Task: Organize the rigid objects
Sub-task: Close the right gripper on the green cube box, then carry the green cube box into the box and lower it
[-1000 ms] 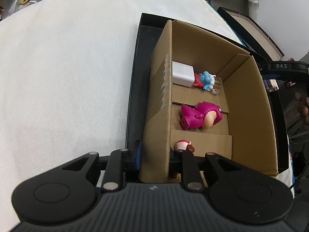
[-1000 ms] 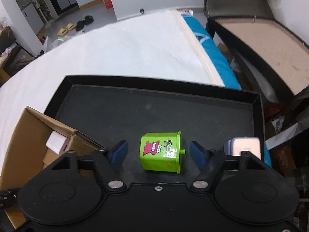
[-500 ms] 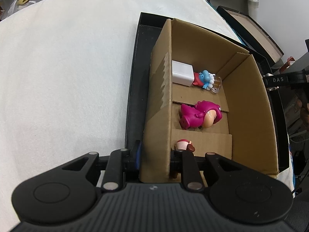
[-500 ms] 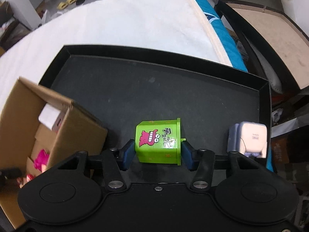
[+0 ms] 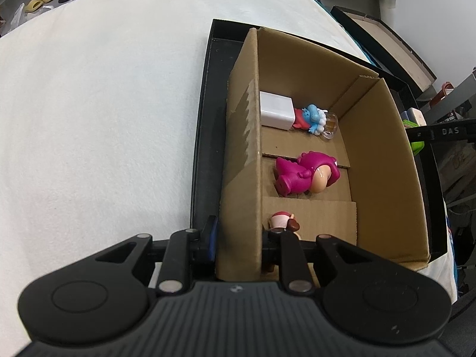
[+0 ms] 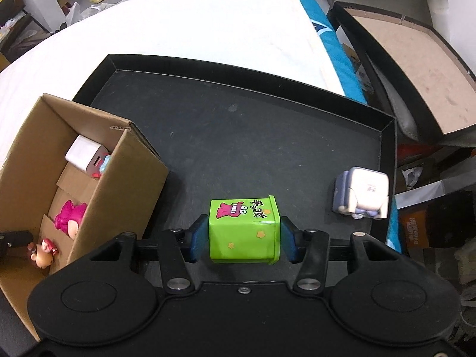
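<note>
Right gripper [image 6: 244, 239] clenched on green box [image 6: 244, 232], blue pads flat on two opposite side walls, over black tray [image 6: 267, 136]. Jaws just closed onto it. Box looks stiff, light, glossy plastic; slip likely if tilted. Left gripper [image 5: 238, 238] pinches cardboard box [image 5: 241, 163] wall.

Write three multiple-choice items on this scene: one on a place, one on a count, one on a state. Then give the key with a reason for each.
1. Where is the white-and-lilac toy?
A. in the cardboard box
B. on the black tray, near its right wall
C. on the white cloth

2. How many figures lie in the cardboard box besides the white block?
A. one
B. three
C. five

3. The right hand-held gripper is:
A. open and empty
B. shut on the green container
C. shut on the box wall

Key: B, it rests on the black tray; B, blue, magenta and a small red-capped one; B, both pads press its sides.
</note>
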The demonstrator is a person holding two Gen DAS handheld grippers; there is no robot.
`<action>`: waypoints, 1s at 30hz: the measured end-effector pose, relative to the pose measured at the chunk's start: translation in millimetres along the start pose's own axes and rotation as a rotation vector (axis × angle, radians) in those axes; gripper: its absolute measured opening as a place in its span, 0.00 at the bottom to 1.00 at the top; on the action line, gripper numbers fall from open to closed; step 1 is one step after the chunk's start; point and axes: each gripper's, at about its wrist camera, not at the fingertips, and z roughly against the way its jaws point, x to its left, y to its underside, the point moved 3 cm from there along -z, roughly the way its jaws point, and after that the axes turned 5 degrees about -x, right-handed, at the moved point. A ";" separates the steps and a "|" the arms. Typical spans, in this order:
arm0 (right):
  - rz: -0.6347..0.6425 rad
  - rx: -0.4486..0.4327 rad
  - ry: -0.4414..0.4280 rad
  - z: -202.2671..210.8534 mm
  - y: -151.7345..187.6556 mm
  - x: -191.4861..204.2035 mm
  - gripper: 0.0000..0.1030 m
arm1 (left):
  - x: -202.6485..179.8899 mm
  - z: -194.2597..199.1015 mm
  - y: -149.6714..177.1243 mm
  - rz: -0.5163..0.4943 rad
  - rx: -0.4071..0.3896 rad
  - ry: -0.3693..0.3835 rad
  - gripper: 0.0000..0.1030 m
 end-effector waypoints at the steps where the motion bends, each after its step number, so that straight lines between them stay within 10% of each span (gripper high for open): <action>1: 0.004 -0.002 0.002 2.8 -0.2 0.2 0.48 | -0.2 0.1 0.2 -0.001 0.000 0.000 0.20; 30: 0.201 -0.114 -0.009 84.8 -33.2 44.0 0.48 | 0.9 5.4 2.0 -0.007 -0.003 0.003 0.20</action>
